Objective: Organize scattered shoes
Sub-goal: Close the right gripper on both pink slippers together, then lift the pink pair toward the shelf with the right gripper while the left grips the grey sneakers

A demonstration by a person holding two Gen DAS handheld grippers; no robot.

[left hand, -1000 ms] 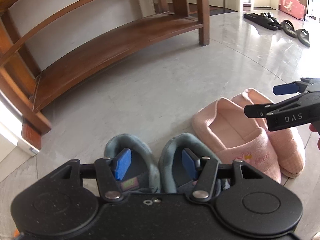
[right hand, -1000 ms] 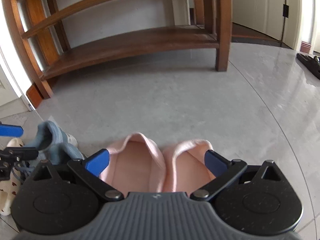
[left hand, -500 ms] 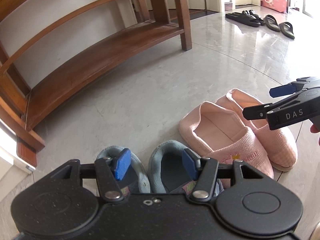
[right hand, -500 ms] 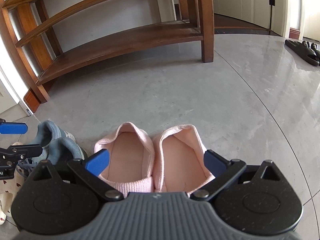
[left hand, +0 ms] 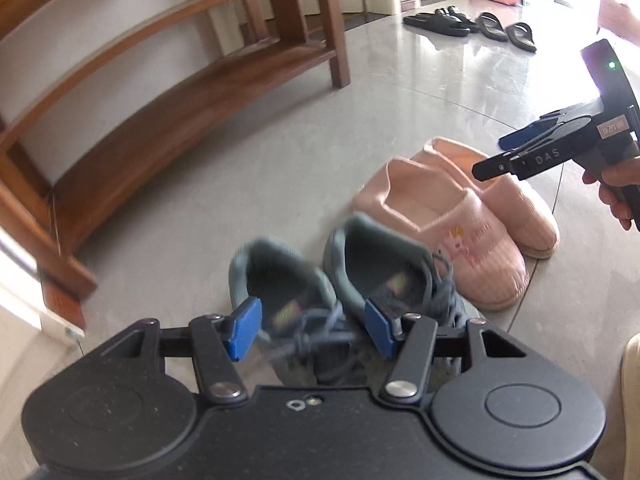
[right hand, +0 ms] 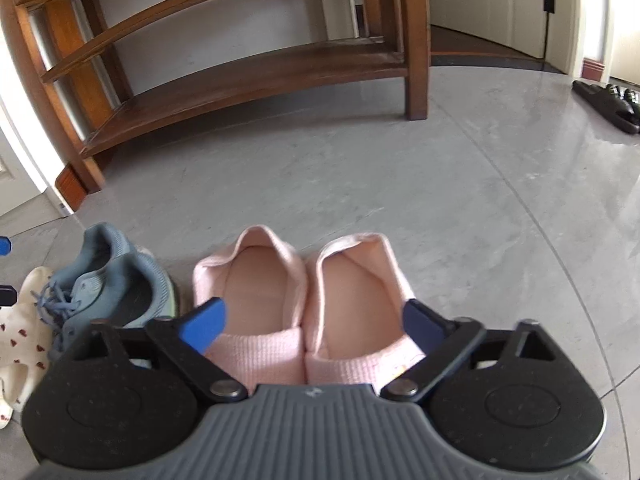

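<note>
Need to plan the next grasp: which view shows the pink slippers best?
The right wrist view: the pink slippers sit centred and sharp between the right gripper's open fingers. The left wrist view shows them off to one side.

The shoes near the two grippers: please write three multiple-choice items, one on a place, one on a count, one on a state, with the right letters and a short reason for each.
1. Where do the pink slippers stand?
A. on the lowest shelf
B. on the floor beside the blue sneakers
C. on top of the black sandals

2. How many pink slippers are there?
A. one
B. two
C. four

3. What is the state of the right gripper?
A. open, a finger on each outer side of the pink pair
B. shut on one slipper
C. shut on a sneaker

Answers:
1 B: the pair sits on the grey floor next to the blue sneakers; the shelf holds nothing in view.
2 B: two heels show side by side.
3 A: the blue pads stand wide apart, the pair between them. The left gripper is open too.
</note>
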